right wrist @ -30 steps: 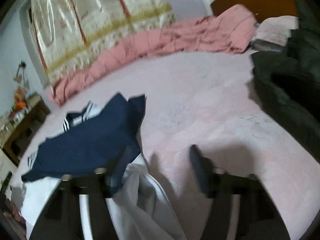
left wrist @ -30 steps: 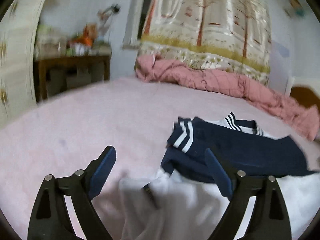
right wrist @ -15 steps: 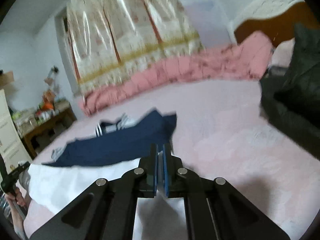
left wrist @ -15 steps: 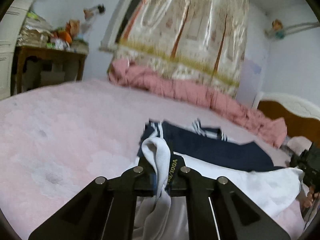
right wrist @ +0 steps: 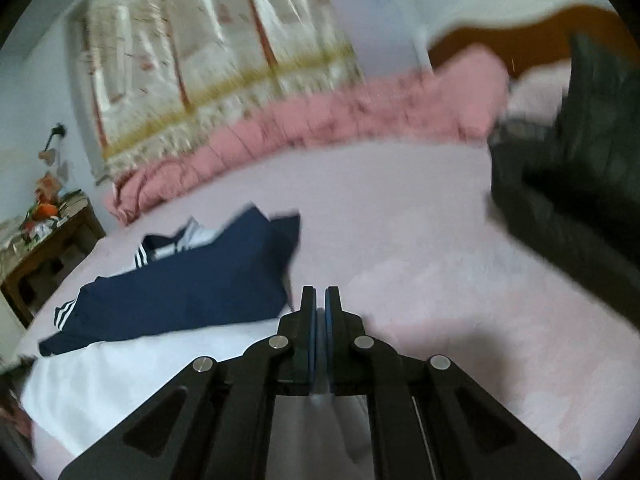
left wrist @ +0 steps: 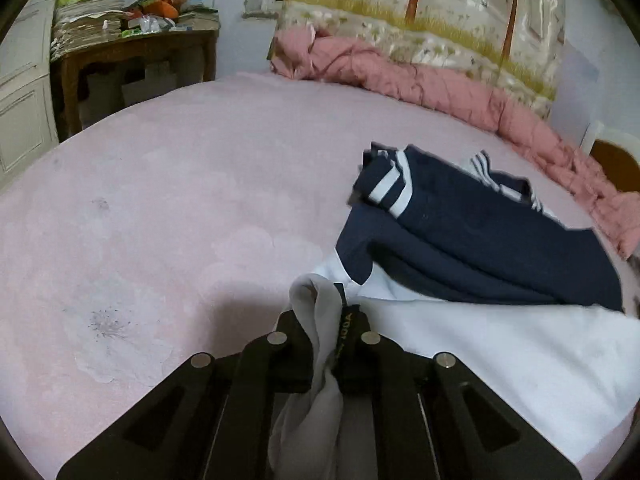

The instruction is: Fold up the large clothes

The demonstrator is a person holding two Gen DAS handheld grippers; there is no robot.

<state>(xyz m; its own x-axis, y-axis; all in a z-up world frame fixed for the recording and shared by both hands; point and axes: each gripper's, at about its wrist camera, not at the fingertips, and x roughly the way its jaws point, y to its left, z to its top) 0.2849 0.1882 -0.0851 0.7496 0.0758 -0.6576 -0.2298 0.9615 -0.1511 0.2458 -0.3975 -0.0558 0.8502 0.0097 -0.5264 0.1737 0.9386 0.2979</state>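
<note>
1. So, in the left wrist view, your left claw (left wrist: 334,320) is clamped on a bunched corner of the white garment (left wrist: 500,352), with a dark tag caught beside the cloth between the jaws.
2. From that pinch the white cloth runs off to the right across the near part of the pink bed (left wrist: 168,200), fairly flat but unfolded.
3. A navy striped garment (left wrist: 480,232) lies in a loose heap on the far edge of the white one, overlapping it; you have not folded it either.
4. No container shows in this view. The nearest thing to storage is the wooden counter (left wrist: 132,46) at far left, piled with papers and oddments, well apart from the clothes.
5. In the right wrist view, which is blurred, your right claw (right wrist: 320,312) has its jaws pressed together with a thin strip of pale cloth between them, seemingly the other corner of the white garment (right wrist: 132,368).
6. The navy striped garment (right wrist: 180,288) sits to the left, far side of the white cloth, and a dark garment (right wrist: 580,208) lies heaped at the right of the bed.
7. Judging by this, you are at the very start: both corners gripped, no crease made, everything left to fold. No basket or box here either.
</note>
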